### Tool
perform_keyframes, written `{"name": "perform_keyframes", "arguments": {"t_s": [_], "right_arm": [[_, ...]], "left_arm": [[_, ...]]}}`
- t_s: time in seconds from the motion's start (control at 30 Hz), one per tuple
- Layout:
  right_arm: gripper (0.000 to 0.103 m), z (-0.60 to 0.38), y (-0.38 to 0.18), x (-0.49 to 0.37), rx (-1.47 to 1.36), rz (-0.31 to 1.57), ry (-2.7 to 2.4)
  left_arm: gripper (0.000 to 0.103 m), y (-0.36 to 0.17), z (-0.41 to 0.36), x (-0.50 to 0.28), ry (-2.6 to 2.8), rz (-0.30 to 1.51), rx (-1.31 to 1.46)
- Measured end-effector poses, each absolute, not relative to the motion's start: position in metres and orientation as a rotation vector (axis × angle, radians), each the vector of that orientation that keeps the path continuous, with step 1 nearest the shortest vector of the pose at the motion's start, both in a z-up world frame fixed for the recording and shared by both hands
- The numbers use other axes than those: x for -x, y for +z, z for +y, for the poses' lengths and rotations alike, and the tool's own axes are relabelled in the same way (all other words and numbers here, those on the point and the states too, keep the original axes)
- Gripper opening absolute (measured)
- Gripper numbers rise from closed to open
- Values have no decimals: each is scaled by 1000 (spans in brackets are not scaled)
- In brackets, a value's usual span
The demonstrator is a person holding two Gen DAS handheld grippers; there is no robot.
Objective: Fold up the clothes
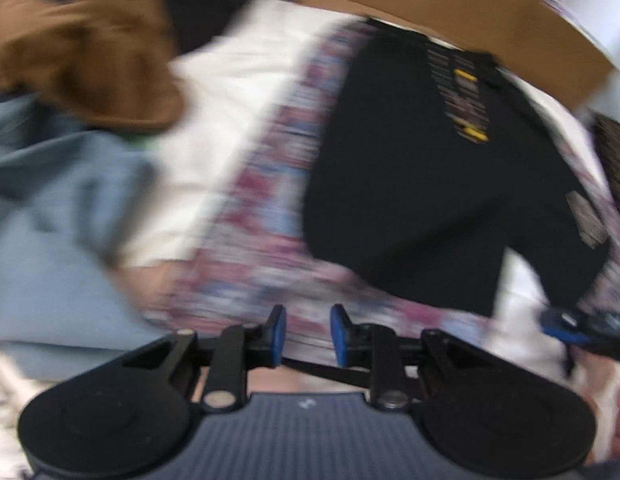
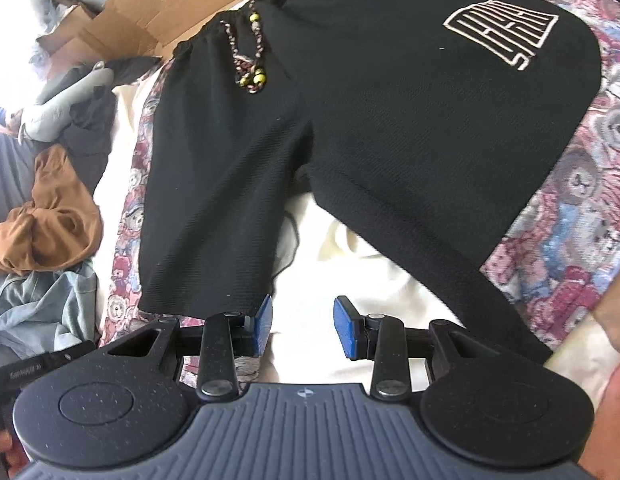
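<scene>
Black shorts [image 2: 389, 128] with a beaded drawstring [image 2: 250, 56] and a cream logo [image 2: 503, 34] lie spread flat on a teddy-bear patterned blanket [image 2: 569, 208], waistband far, both legs pointing at me. My right gripper [image 2: 304, 326] is open and empty, over the cream gap between the leg hems. In the blurred left wrist view the shorts [image 1: 429, 184] lie to the right. My left gripper [image 1: 308, 334] is open and empty, over the blanket [image 1: 270, 220] short of the left leg's hem. The right gripper [image 1: 585, 326] shows at its right edge.
A brown garment [image 2: 46, 224] and a light-blue garment [image 2: 42, 304] lie bunched at the left, also seen in the left wrist view as brown [image 1: 90, 56] and blue [image 1: 50, 200]. A cardboard box [image 2: 162, 4] stands behind the shorts. A cream sheet [image 2: 349, 280] underlies the blanket.
</scene>
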State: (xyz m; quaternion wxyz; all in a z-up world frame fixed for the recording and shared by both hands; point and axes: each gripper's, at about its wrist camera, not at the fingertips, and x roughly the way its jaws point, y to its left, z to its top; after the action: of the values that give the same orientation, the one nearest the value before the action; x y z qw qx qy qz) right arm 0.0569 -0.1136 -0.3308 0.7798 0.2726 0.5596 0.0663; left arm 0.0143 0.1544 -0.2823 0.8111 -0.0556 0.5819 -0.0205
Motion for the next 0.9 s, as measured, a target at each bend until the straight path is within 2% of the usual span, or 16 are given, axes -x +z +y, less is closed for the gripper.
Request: {"name": "perform_keyframes", "arguments": {"t_s": [0.17, 0.23, 0.4, 0.6, 0.63, 0.67, 0.7, 0.9], "right_arm": [[39, -119, -330, -54, -581, 1206, 134], [39, -121, -329, -53, -579, 1205, 133], [39, -123, -330, -52, -586, 1204, 127], [39, -118, -328, -52, -557, 1202, 138], [39, -117, -328, -52, -551, 1200, 143], [39, -116, -328, -53, -548, 1198, 147], [39, -116, -328, -53, -546, 1198, 150], [39, -115, -327, -54, -536, 1195, 160]], "left_arm": [[27, -295, 106, -12, -191, 1267, 100], [35, -299, 94, -12, -225, 1273, 101], [44, -310, 65, -11, -308, 1288, 104], [48, -335, 50, -13, -310, 1339, 41], [42, -340, 48, -12, -310, 1347, 25], [32, -343, 46, -12, -309, 1354, 12], [6, -344, 48, -13, -303, 1359, 16], [4, -330, 67, -30, -286, 1326, 58]]}}
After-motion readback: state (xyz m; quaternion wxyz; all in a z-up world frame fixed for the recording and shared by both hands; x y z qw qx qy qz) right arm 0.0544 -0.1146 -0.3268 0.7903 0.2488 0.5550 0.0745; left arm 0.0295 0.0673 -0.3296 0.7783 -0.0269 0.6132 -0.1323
